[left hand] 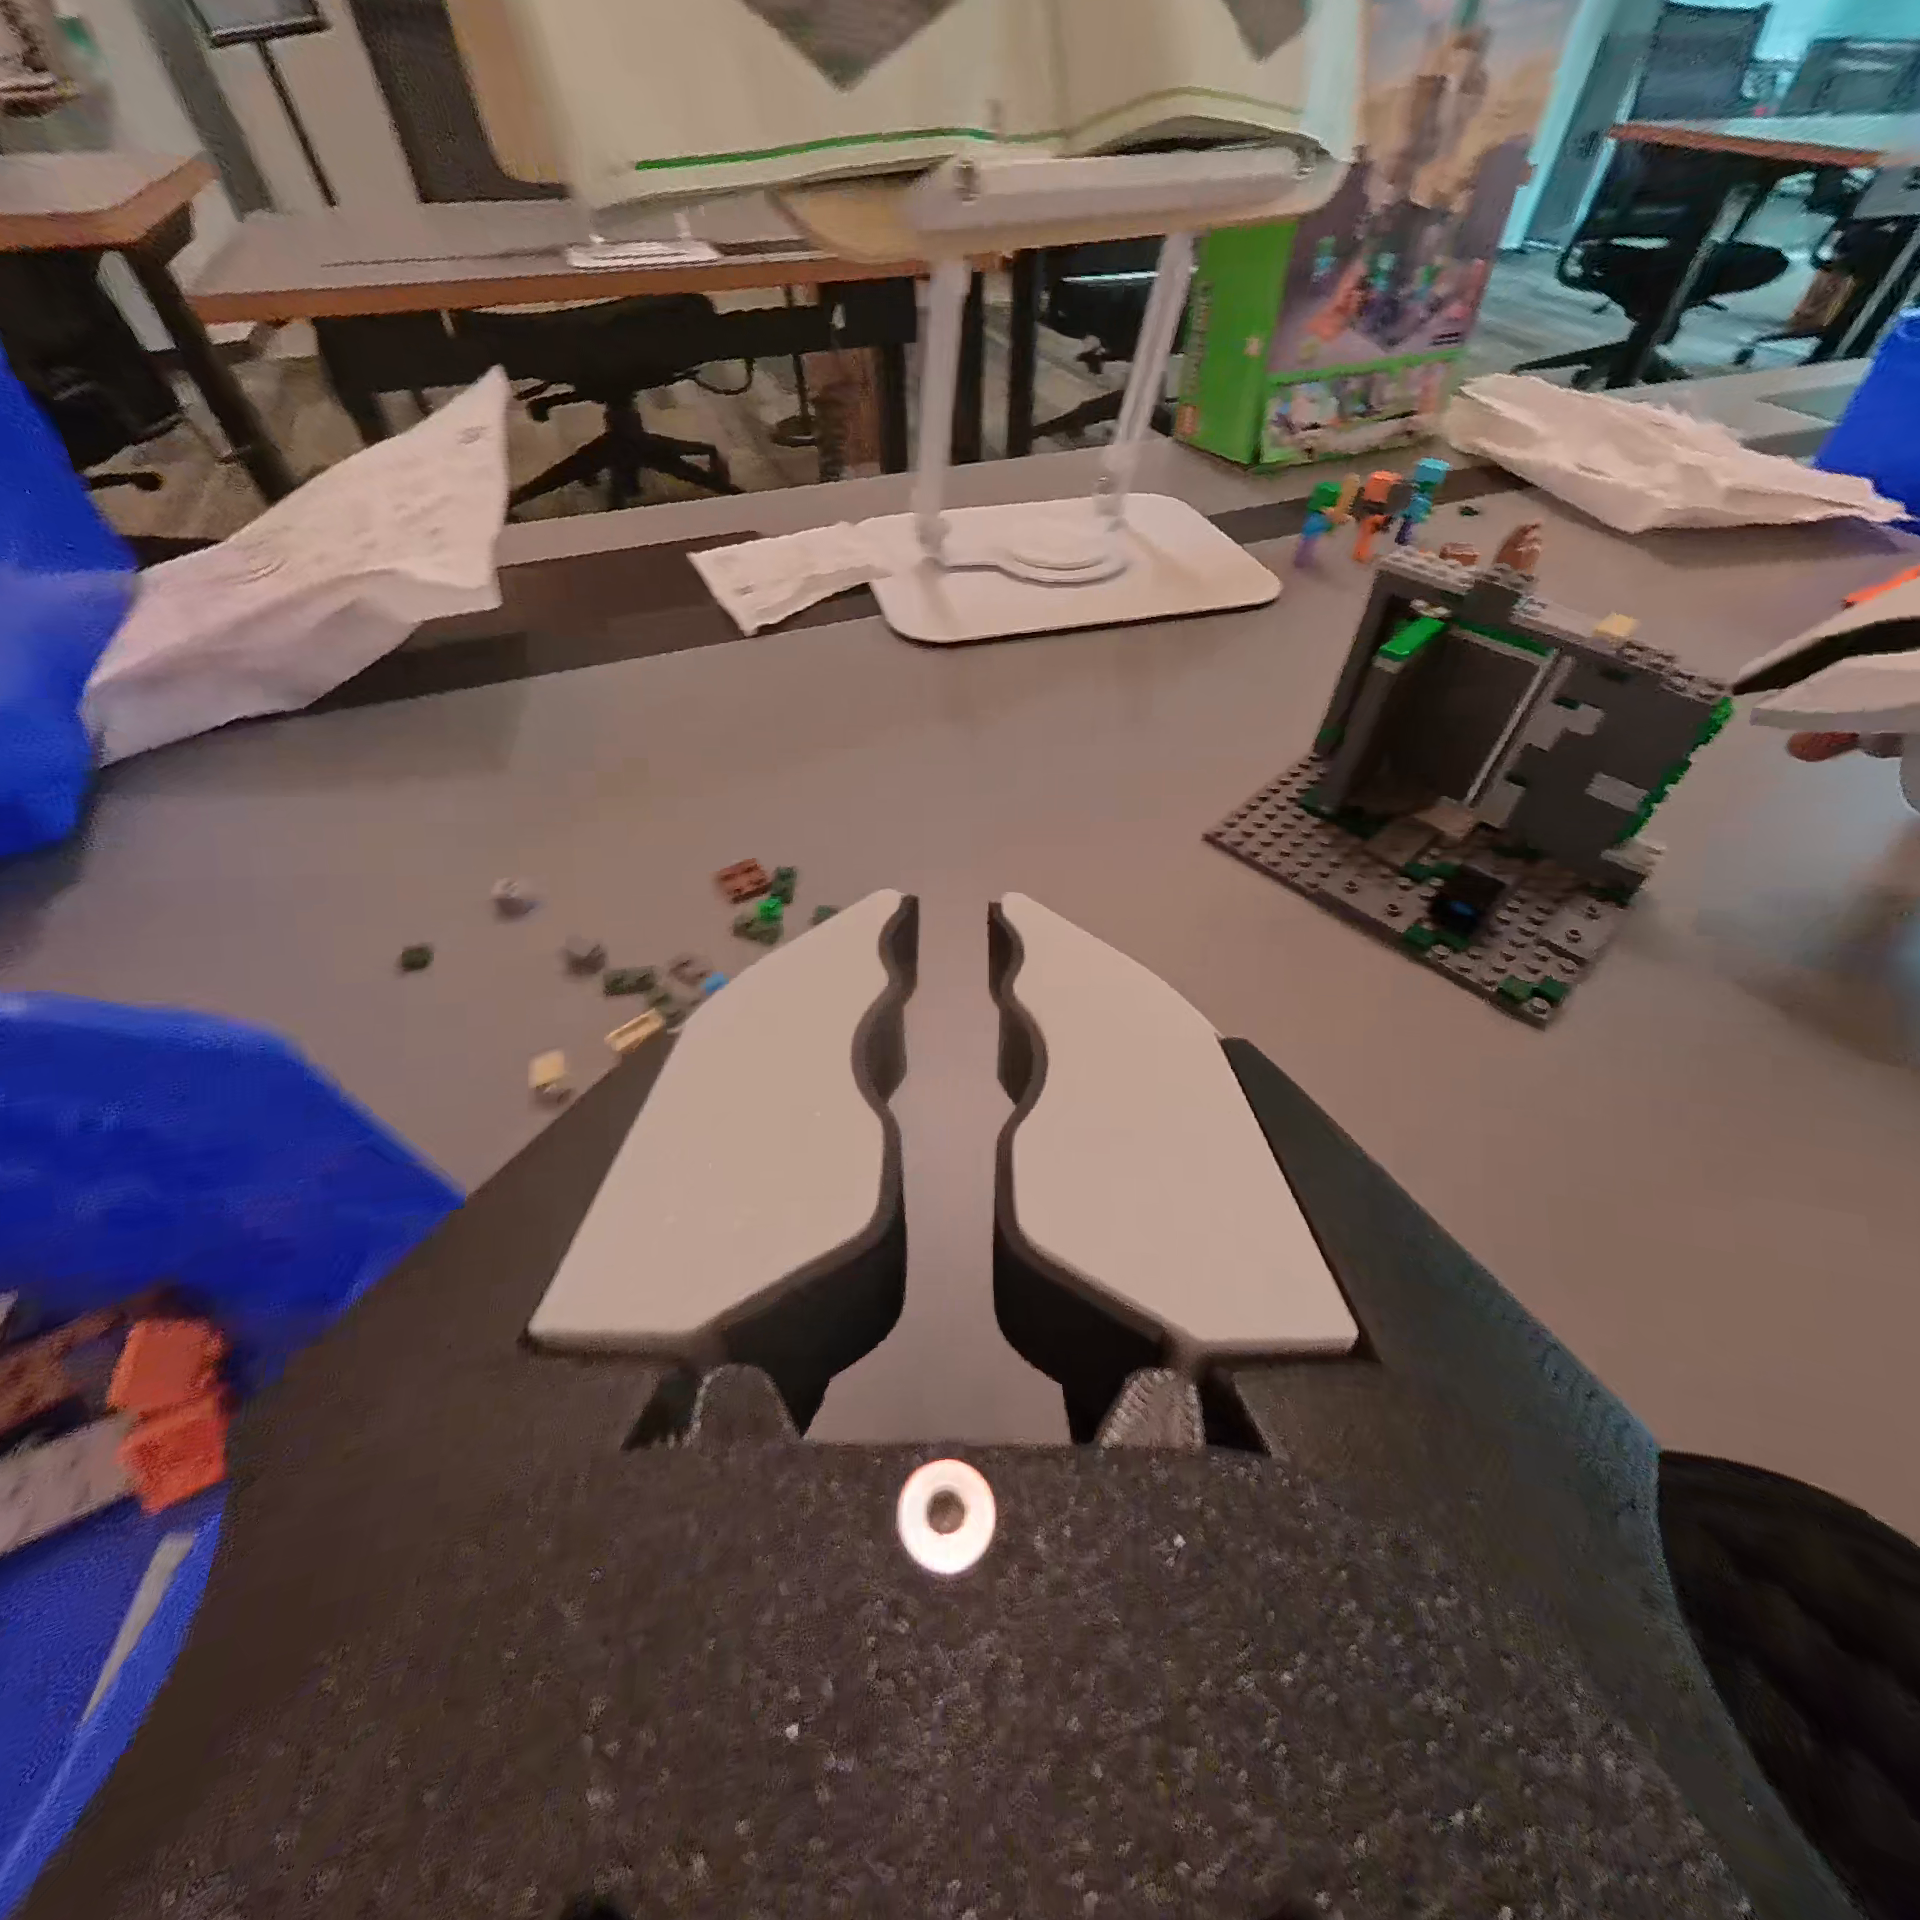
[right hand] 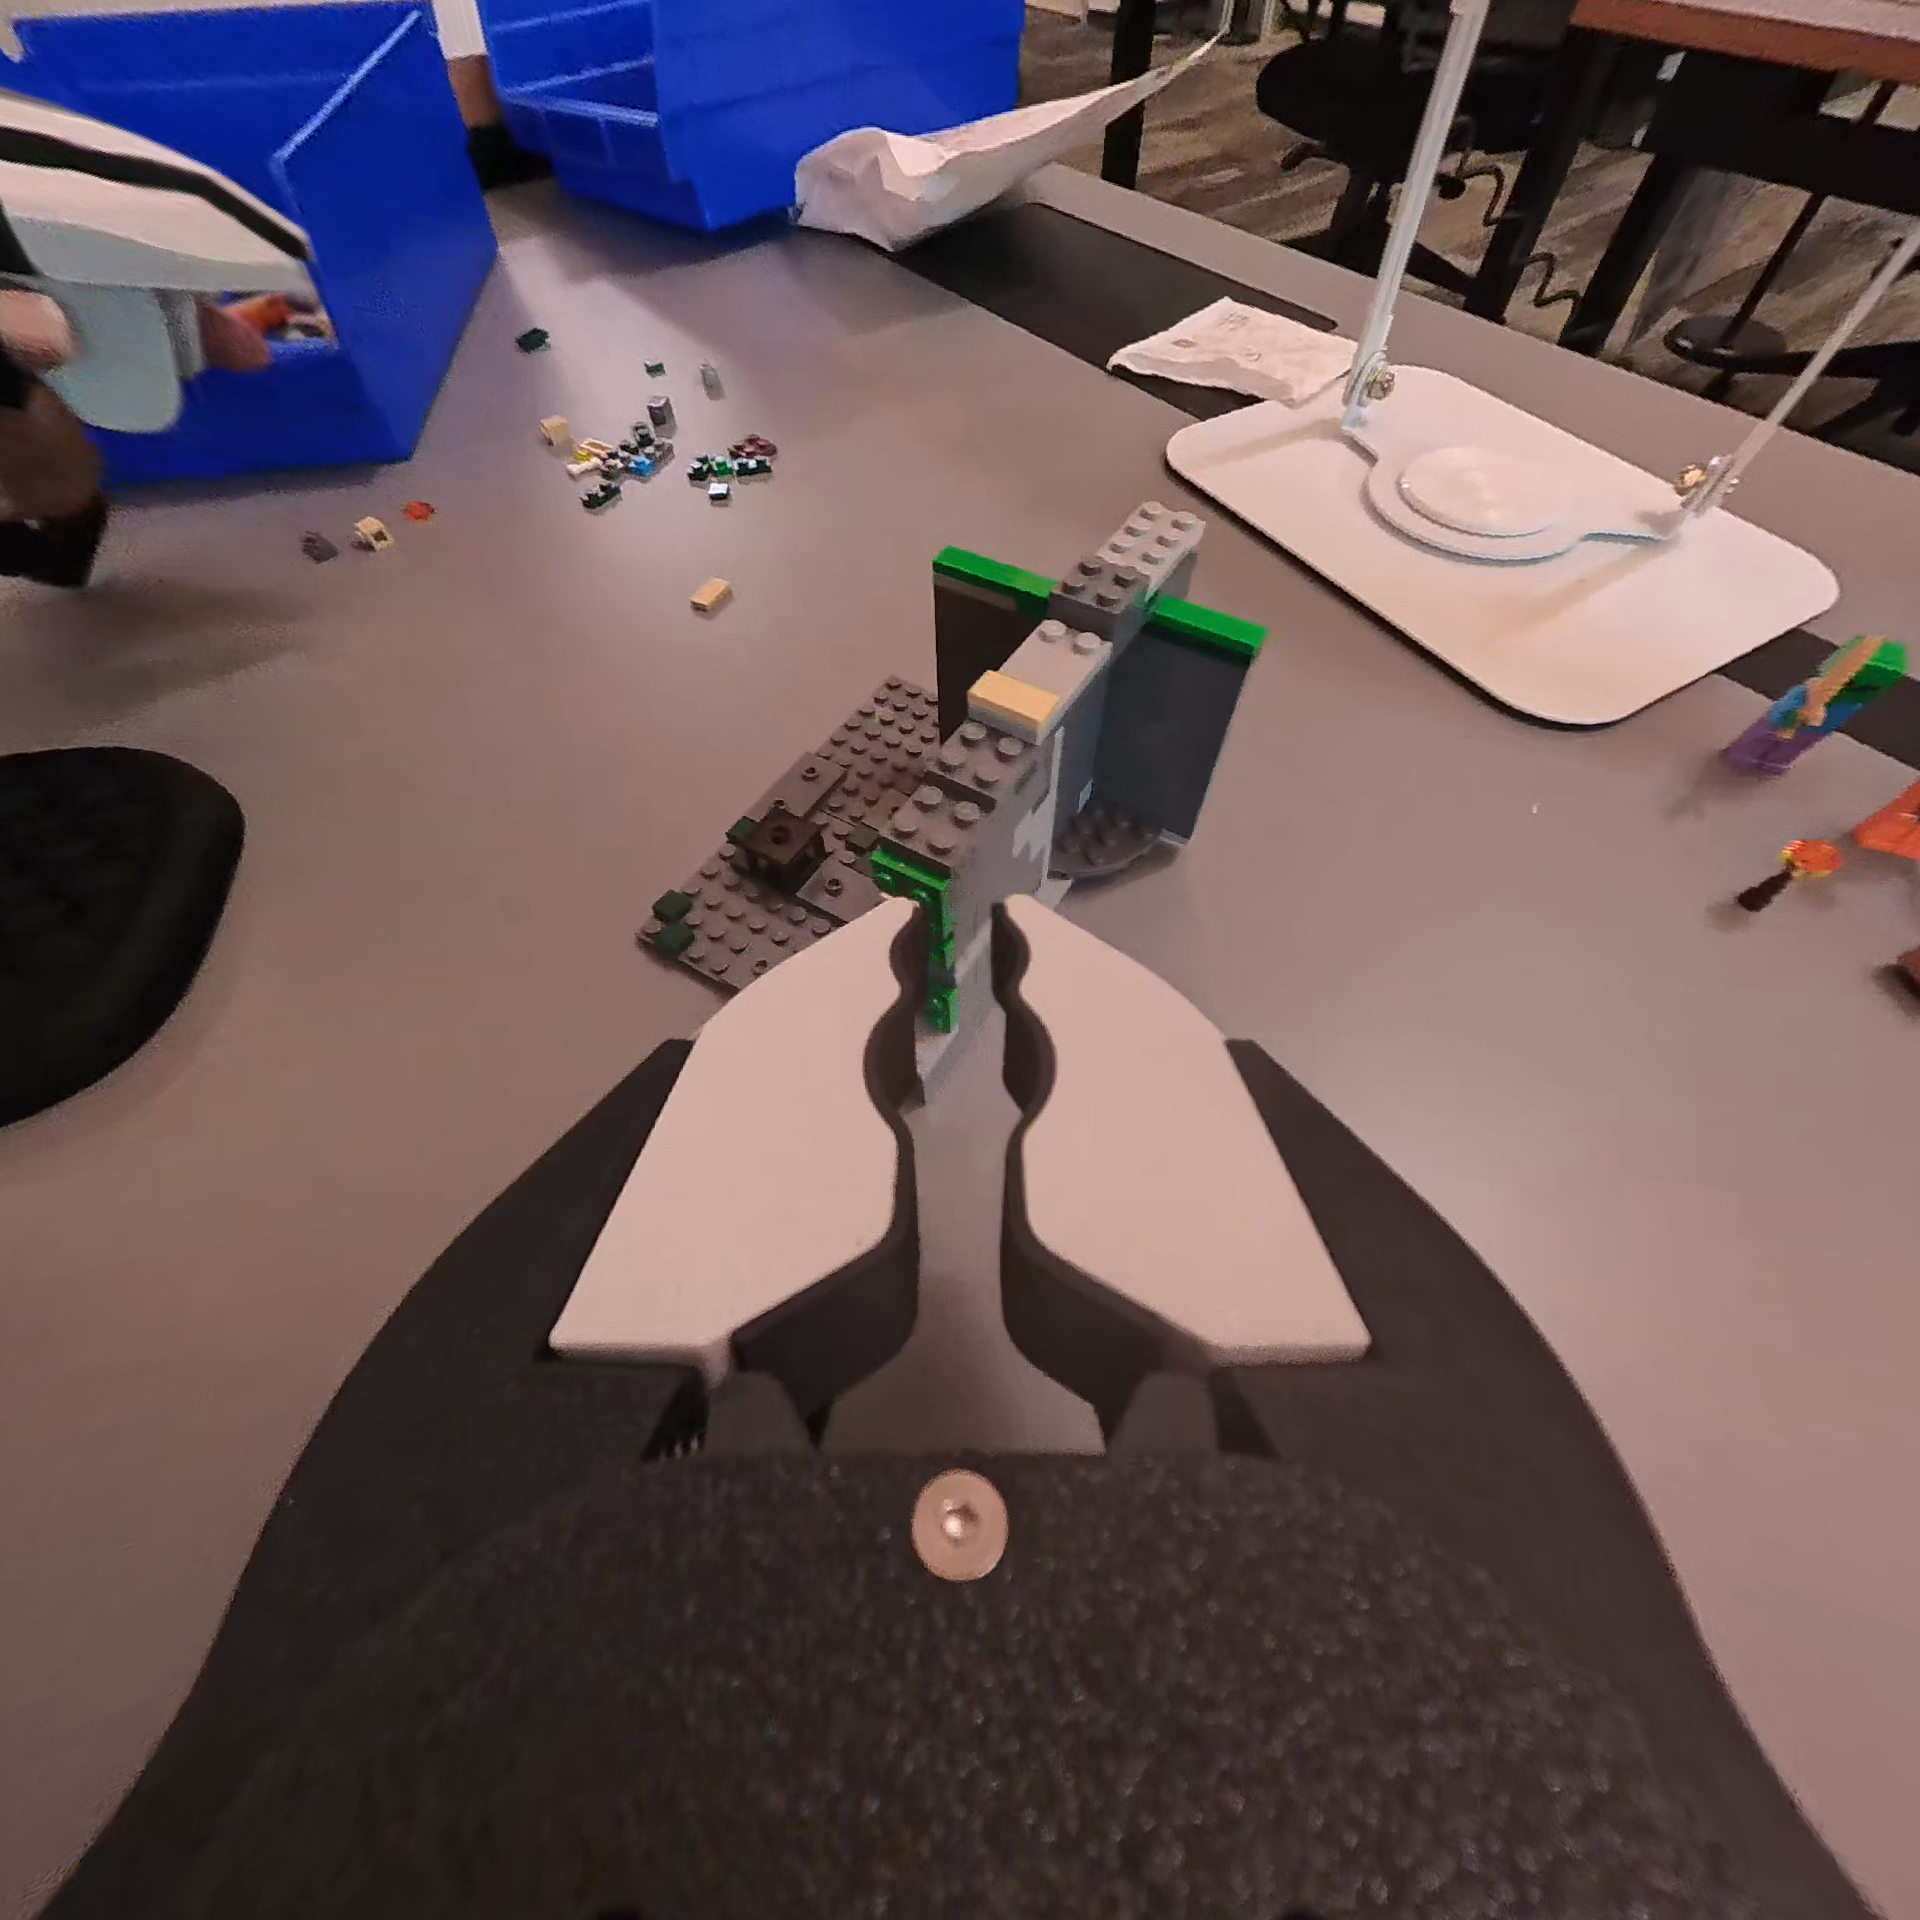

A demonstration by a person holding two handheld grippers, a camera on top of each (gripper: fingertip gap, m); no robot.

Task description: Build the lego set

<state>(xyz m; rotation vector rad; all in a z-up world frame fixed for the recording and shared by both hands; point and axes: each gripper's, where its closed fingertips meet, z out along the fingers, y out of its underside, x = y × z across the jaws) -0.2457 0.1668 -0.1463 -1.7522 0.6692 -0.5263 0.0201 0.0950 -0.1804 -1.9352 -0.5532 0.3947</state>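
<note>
A grey and green lego build (left hand: 1507, 769) stands on its dark grey baseplate (left hand: 1351, 883) at the right of the table. In the right wrist view the build (right hand: 1039, 748) is straight ahead, and my right gripper (right hand: 956, 909) is closed around the near end of its wall. The right gripper also shows in the left wrist view (left hand: 1756, 681) at the build's upper right edge. My left gripper (left hand: 953, 904) hovers over the table with a narrow gap and nothing between its fingers. Loose small pieces (left hand: 665, 977) lie just left of it; they also show in the right wrist view (right hand: 644, 457).
Blue bins (left hand: 156, 1143) with bricks stand at the left, also in the right wrist view (right hand: 343, 208). A white stand base (left hand: 1081, 571), crumpled paper bags (left hand: 312, 592), the set's box (left hand: 1340, 312) and minifigures (left hand: 1371, 509) sit at the back. A black object (right hand: 94, 914) lies at the near edge. Across from one pair of fingers to the other is roughly 30 centimetres.
</note>
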